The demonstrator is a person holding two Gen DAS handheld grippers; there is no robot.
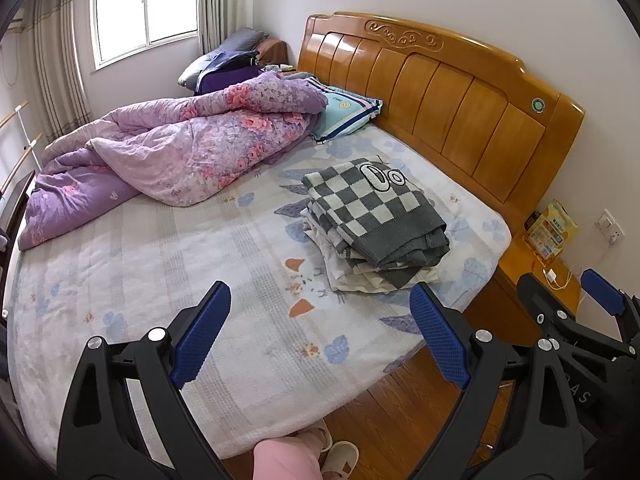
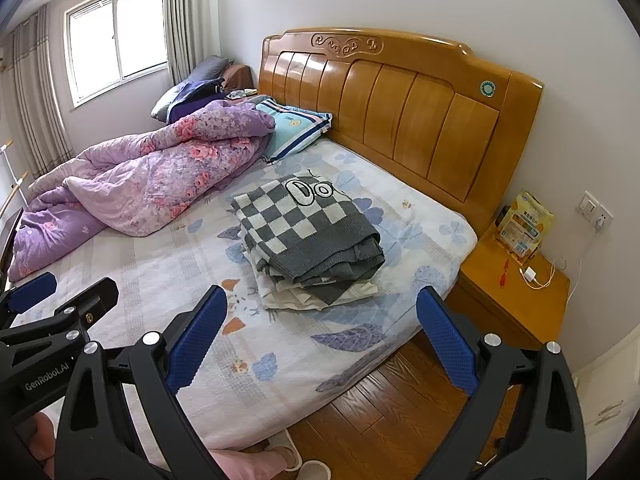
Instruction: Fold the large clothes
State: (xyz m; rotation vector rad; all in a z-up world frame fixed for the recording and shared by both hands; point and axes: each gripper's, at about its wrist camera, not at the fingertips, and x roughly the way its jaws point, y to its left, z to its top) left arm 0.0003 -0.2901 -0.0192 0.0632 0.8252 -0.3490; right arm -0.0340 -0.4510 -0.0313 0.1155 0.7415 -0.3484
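Observation:
A stack of folded clothes lies on the bed near the headboard side, topped by a grey and white checkered knit [image 1: 372, 208] [image 2: 304, 232], with white garments [image 1: 360, 276] [image 2: 296, 294] under it. My left gripper [image 1: 320, 332] is open and empty, held above the bed's near edge, short of the stack. My right gripper [image 2: 322, 336] is open and empty too, beside the left one, also short of the stack. The right gripper shows at the right edge of the left wrist view [image 1: 568, 300], and the left gripper at the left edge of the right wrist view [image 2: 64, 292].
The bed [image 1: 140, 280] has a pale flowered sheet. A crumpled purple floral quilt [image 1: 180, 148] lies at its far side, with a striped pillow [image 1: 348, 114] by the wooden headboard [image 1: 440, 92]. A nightstand [image 2: 516, 292] with a charger and a yellow packet stands at the right. Slippered feet [image 1: 336, 452] stand on the wood floor.

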